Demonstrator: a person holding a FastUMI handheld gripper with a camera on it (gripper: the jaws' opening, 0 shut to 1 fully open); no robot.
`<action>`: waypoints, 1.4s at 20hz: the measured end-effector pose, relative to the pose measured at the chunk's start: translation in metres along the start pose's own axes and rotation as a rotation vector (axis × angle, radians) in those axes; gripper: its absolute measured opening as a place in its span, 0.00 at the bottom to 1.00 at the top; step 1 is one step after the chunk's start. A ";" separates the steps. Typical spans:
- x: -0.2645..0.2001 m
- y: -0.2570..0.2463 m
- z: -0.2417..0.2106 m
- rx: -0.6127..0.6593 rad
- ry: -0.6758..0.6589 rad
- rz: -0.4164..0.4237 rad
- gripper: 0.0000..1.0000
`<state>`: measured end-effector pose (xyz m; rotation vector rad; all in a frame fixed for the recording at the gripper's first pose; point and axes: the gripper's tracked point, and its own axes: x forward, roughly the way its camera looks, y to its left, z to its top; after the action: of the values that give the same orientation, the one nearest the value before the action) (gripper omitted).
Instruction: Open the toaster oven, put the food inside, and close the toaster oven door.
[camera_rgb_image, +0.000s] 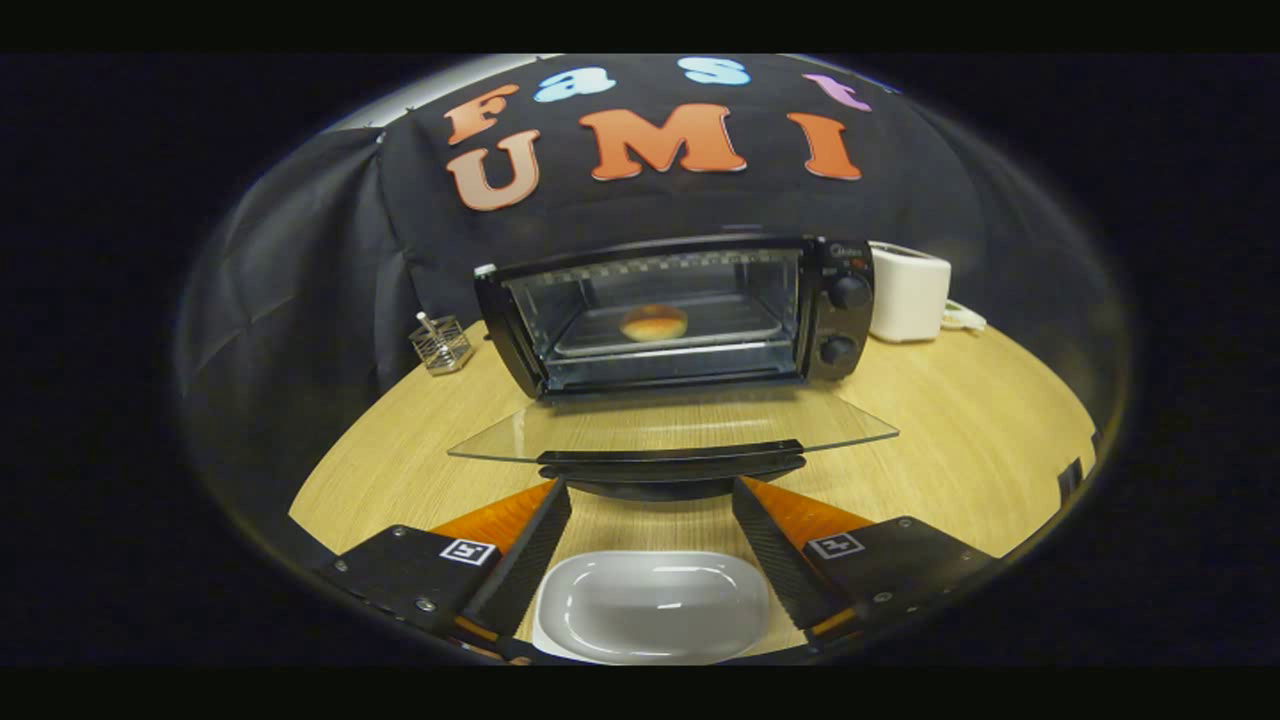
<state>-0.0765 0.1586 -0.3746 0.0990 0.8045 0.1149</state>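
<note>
A round wooden table (950, 420) is standing before black cloth, carrying the oven (680, 312), which is sitting broadside, mouth facing the gripper (651, 500). Its glass door (672, 428) is lying flat, handle nearest the fingers. A white toaster (908, 291) is sitting beside the oven's knobs, a wire rack (441, 344) opposite. The gripper is gaping wide, holding nothing, above a white dish (650, 606). The bun (653, 322) is resting inside on the oven's tray.

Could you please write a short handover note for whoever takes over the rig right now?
Gripper: open, holding nothing, fingers spread just short of the door handle.
Toaster oven: on the table, glass door folded down flat.
Bun: on the tray inside the oven.
Dish: empty, between the fingers.
Done: door opened, food put in.
Left: lift the door by its handle and shut it.
</note>
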 end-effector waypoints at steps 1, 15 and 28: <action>0.000 -0.001 0.016 -0.031 -0.061 -0.009 0.97; 0.066 -0.013 0.111 0.037 -0.222 -0.015 0.97; 0.015 0.009 0.130 -0.014 -0.316 0.084 0.97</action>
<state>0.0269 0.1634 -0.2948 0.1344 0.4845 0.1793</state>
